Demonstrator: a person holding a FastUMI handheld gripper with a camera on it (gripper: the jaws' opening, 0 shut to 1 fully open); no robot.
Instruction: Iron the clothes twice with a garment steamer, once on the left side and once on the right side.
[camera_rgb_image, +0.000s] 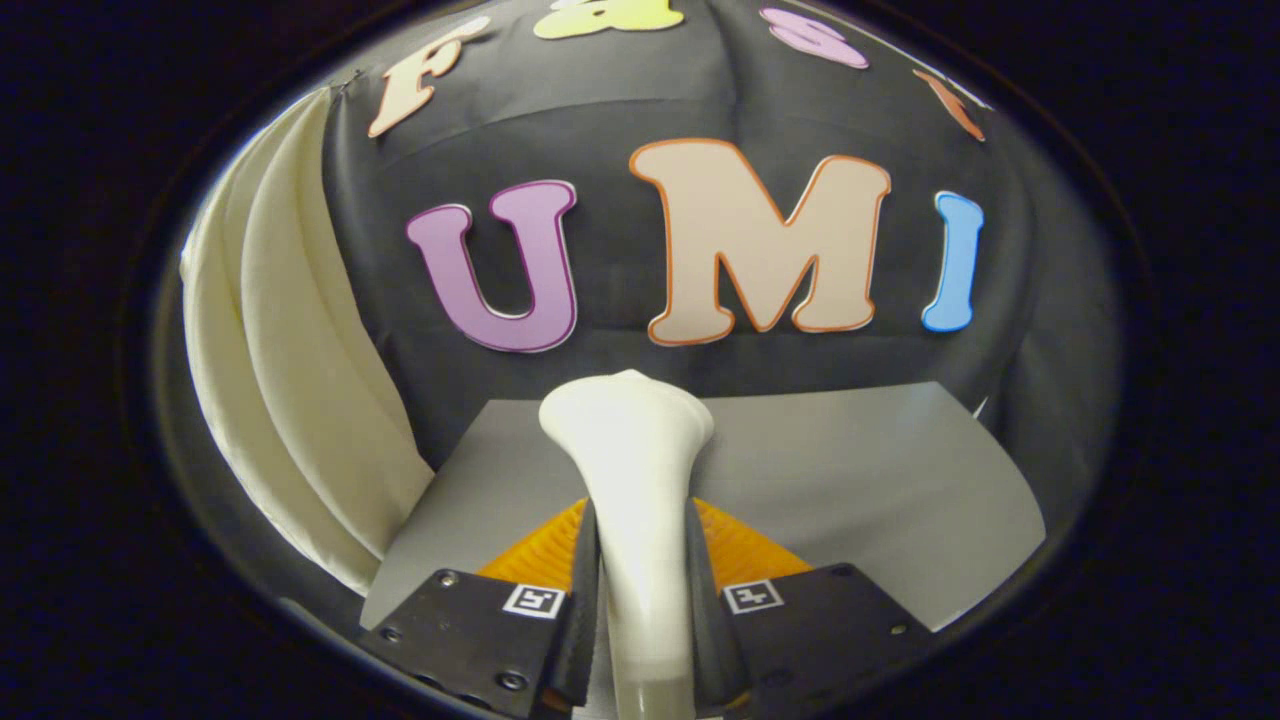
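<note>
A white garment steamer (632, 470) stands upright between my two fingers, its handle clamped by the black pads (585, 590) and its wider head rising just beyond them. My gripper (640, 600) is shut on the steamer's handle. A cream-white garment (290, 400) hangs in long folds off to the left, well apart from the steamer head. Orange finger parts (745, 550) show behind the handle on both sides.
A grey tabletop (870, 480) lies under and beyond the fingers. The black cloth wall (620, 370) stands close behind the table. The garment's lower hem hangs down beside the table's left edge.
</note>
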